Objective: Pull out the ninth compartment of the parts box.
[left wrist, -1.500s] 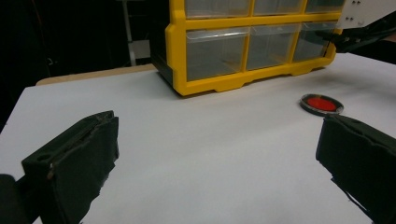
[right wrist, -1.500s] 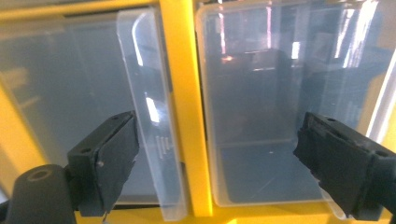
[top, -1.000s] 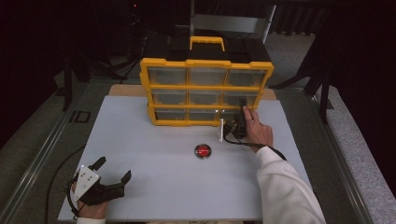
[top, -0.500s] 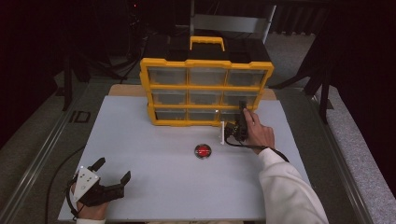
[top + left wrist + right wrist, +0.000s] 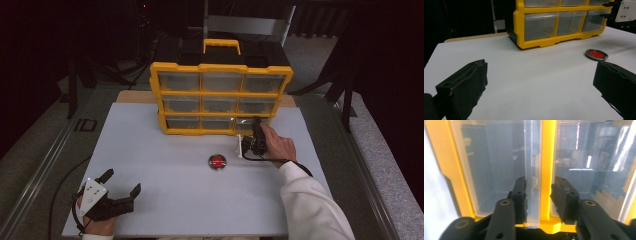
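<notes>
One yellow organizer (image 5: 220, 97) of nine clear drawers, one red disc (image 5: 217, 161) — white bench (image 5: 165, 170), dark room. Right tool (image 5: 537, 192) has just been closing around a drawer lip (image 5: 533, 170), perhaps pinching; left tool (image 5: 539, 85) spread.

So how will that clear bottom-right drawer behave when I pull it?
The clear drawer looks empty, so probably light and easy-sliding. Its thin front lip sits between the right gripper's closing fingers; smooth plastic may slip. The yellow organizer might shift.

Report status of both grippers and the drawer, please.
Left gripper open, idle. Right gripper jaws just closing around bottom-right drawer lip, not yet clamped. Red disc lies aside, clear of path.
</notes>
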Demonstrator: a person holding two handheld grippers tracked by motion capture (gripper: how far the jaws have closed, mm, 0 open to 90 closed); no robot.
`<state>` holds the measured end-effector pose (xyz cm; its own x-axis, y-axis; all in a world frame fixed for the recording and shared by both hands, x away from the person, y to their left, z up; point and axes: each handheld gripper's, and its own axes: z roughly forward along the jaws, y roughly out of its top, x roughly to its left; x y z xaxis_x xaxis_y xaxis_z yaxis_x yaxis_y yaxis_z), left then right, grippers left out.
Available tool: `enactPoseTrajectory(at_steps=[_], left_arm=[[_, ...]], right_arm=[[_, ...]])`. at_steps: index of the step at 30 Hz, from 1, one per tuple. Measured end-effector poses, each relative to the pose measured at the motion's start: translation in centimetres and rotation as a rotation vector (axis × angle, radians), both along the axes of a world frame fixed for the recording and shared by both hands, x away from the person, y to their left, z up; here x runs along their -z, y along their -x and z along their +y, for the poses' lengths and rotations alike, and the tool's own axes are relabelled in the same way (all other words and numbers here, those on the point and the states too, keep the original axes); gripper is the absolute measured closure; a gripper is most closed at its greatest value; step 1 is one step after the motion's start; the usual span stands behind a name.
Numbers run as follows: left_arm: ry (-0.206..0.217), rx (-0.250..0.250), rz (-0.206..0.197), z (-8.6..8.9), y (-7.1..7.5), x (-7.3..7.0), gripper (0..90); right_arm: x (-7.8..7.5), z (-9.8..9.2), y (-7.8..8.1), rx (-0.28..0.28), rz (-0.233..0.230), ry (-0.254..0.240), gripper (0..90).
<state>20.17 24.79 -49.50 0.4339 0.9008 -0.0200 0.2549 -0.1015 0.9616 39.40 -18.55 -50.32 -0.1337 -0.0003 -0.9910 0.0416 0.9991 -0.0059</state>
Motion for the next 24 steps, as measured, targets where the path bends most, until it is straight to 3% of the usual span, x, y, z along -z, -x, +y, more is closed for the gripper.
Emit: enactPoseTrajectory(at_steps=[9, 20, 24], left_arm=[[0.002, 0.001, 0.002, 0.02, -0.15, 0.03, 0.0], [0.016, -0.015, 0.004, 0.46, -0.18, 0.08, 0.0], [0.000, -0.014, -0.005, 0.33, -0.01, -0.07, 0.0]], right_arm=[[-0.28, 0.13, -0.09, 0.008, 0.064, 0.028, 76.6], [-0.57, 0.29, -0.05, 0.019, 0.096, 0.044, 77.0], [-0.53, 0.34, 0.11, 0.021, 0.100, 0.042, 77.0]])
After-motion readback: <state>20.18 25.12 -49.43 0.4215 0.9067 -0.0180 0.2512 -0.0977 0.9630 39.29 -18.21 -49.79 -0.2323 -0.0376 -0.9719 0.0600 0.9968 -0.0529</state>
